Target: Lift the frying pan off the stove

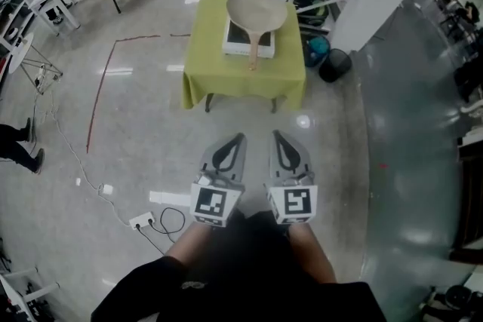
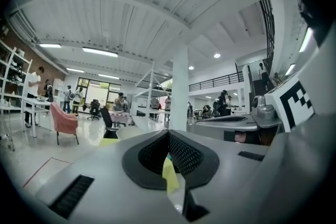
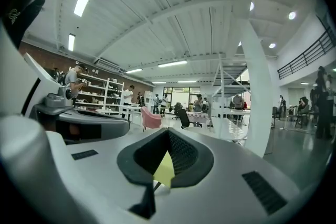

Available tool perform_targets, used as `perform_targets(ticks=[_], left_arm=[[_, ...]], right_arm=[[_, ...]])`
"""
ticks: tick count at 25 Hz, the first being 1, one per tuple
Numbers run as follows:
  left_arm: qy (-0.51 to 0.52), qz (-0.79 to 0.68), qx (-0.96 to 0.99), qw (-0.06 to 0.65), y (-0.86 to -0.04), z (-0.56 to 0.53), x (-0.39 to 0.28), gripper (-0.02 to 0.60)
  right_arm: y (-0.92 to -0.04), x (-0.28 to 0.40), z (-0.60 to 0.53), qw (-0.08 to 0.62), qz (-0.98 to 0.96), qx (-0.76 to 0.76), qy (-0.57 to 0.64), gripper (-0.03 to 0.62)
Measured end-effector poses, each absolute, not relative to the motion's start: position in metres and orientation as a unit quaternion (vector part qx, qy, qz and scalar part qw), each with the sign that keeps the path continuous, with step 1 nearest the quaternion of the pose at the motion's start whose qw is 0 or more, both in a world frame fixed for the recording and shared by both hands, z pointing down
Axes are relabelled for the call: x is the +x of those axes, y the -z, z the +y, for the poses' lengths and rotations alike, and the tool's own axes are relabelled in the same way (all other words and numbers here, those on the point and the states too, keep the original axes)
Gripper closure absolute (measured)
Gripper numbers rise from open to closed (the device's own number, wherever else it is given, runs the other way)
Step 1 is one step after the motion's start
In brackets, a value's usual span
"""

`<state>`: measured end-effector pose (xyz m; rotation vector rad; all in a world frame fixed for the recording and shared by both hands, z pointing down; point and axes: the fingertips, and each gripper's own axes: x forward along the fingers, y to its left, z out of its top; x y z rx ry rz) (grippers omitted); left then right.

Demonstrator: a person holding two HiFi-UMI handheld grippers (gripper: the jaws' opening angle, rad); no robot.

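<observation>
Can see only the white front edge of the stove (image 1: 235, 46) under the frying pan (image 1: 256, 8); top fully covered. Can't make out the hands behind the marker cubes, only bare forearms below them. In both gripper views, get just a yellow-green sliver of the surface (image 1: 219, 75) through the notch behind the jaw tips; no clear sight of the pan there. Far legs of the surface lost behind the green cloth.

Left gripper (image 1: 239, 138): jaws pressed fully together, nothing between them, touching nothing. Right gripper (image 1: 276, 135): same, closed tight and empty.

Held side by side over bare floor, well apart from the surface on the person's side of it. Tips pointing toward the surface, roughly level with each other, a narrow gap between the two. Marker cubes facing up at the head camera. Forearms running back to a black-clad torso, cut off at the bottom edge.

Frying pan: resting on the stove near the middle of the surface. Wooden handle (image 1: 254, 56) sticking out toward the near edge of the surface.
</observation>
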<state>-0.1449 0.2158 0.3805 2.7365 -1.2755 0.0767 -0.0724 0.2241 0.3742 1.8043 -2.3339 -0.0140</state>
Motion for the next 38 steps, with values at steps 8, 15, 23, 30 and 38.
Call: perform_targets(ticks=[8, 15, 23, 30, 38], left_arm=[[-0.032, -0.408, 0.909, 0.075, -0.397, 0.192, -0.149, 0.538], [-0.055, -0.409, 0.907, 0.088, -0.415, 0.150, -0.153, 0.538], [-0.074, -0.408, 0.903, 0.115, -0.442, 0.064, -0.122, 0.538], [-0.111, -0.411, 0.886, 0.183, -0.482, -0.015, -0.078, 0.538], [-0.145, -0.443, 0.850, 0.246, -0.537, -0.080, -0.060, 0.537]], right_arm=[[-0.388, -0.066, 0.199, 0.102, -0.778, 0.620, -0.011, 0.579], [-0.400, -0.064, 0.138, 0.100, -0.788, 0.607, -0.023, 0.579], [-0.417, -0.036, 0.046, 0.114, -0.808, 0.577, -0.044, 0.579], [-0.458, 0.009, -0.036, 0.149, -0.827, 0.533, -0.102, 0.579], [-0.515, 0.033, -0.100, 0.177, -0.846, 0.475, -0.165, 0.579]])
